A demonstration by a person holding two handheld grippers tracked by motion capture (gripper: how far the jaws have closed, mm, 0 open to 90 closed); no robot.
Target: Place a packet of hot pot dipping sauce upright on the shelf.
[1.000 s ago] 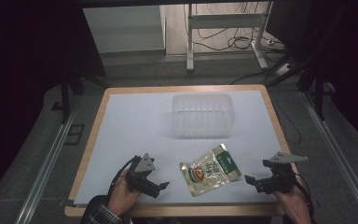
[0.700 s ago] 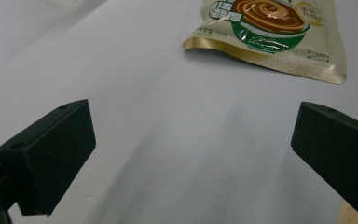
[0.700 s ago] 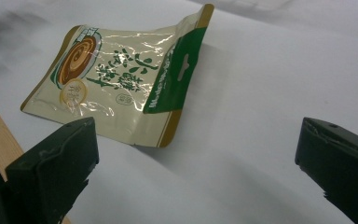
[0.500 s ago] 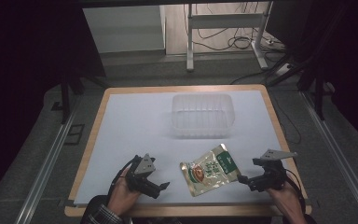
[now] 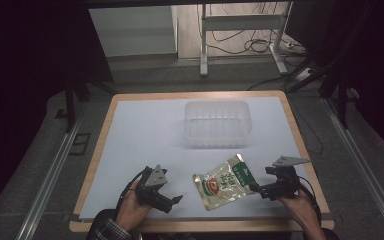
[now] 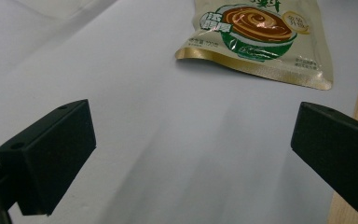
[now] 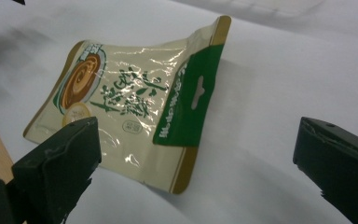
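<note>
Cream-and-green foil food pouch [image 5: 225, 181] lies flat on the white surface [image 5: 145, 135], between both tools; right tool [image 5: 258, 189] gapes just beside it, left tool [image 5: 176, 202] released nearby.

High view: fixed above the near edge, facing forward and down over the whole table [image 5: 130, 150], far off. Left gripper view: low over the sheet, close, looking along its jaws toward the packet [image 6: 256, 42]. Right gripper view: equally low, nearer, sharing that same packet [image 7: 135, 116] from the opposite end.
</note>
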